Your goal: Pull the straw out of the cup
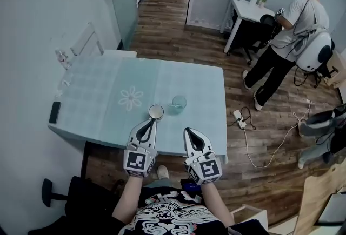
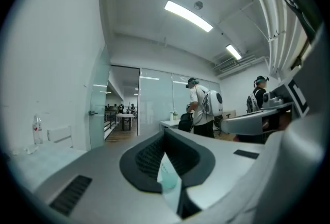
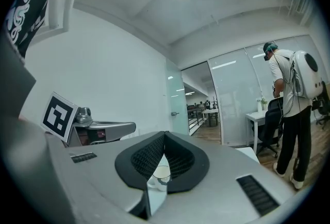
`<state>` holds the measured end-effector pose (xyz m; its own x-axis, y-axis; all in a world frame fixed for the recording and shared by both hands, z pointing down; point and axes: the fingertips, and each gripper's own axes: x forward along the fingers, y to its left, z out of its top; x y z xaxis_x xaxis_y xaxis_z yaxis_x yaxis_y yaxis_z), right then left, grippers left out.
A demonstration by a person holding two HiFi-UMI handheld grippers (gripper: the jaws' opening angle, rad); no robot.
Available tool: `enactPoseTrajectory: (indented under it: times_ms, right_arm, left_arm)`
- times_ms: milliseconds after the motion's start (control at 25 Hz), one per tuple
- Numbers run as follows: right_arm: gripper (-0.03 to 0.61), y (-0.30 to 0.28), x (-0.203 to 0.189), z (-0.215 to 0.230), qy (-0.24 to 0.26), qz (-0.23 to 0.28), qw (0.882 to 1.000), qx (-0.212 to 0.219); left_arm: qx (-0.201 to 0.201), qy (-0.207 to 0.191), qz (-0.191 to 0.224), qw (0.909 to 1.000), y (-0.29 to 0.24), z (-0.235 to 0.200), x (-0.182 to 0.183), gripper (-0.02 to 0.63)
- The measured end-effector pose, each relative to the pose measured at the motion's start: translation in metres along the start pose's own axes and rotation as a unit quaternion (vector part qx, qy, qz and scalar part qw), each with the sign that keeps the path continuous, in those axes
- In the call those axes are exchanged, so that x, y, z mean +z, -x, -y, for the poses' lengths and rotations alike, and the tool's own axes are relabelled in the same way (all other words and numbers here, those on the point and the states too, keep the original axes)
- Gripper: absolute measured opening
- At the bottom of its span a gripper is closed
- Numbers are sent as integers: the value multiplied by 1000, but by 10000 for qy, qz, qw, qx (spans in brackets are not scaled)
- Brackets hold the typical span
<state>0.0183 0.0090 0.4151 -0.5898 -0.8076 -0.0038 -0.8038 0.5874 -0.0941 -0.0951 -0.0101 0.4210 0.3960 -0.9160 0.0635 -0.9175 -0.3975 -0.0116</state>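
Observation:
Near the front edge of the pale blue-green table (image 1: 108, 82) stand a white cup (image 1: 156, 112) and, just to its right, a clear teal cup (image 1: 179, 102). I can make out no straw in either. My left gripper (image 1: 152, 120) is shut and empty, its tip just short of the white cup. My right gripper (image 1: 187, 131) is also shut and empty, over the table's front edge. In the left gripper view the shut left gripper (image 2: 165, 131) frames the teal cup (image 2: 167, 176). In the right gripper view the shut right gripper (image 3: 165, 133) frames the white cup (image 3: 161, 173).
A dark phone (image 1: 55, 112) lies at the table's left edge and a small bottle (image 1: 63, 61) stands at its far left. A white chair (image 1: 92, 42) is behind. A person (image 1: 292, 28) stands at a white desk (image 1: 246, 9); cables (image 1: 254, 136) cross the floor.

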Motion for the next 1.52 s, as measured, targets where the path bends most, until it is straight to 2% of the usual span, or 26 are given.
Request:
enactPoseTrajectory:
  times_ms: [320,640,1000,1520]
  right_arm:
    - [12,-28,1,9,42,-19,9998,-211]
    - [12,-37,-1,25,149,-58,9991,-381]
    - [12,-64,-17,36,231,-259,9992,-192]
    - [14,-87,-58,41,215,-794,9964,201]
  left_arm:
    - [-279,14,-27,9996,-30,-11,-2,14]
    - [-278,85,-139,9995,-43,-17,-13,14]
    - [-367,89,-183,9991,-63,-19,-27,14]
    - [-239,210,-740,9967,-79,-24,-74,9]
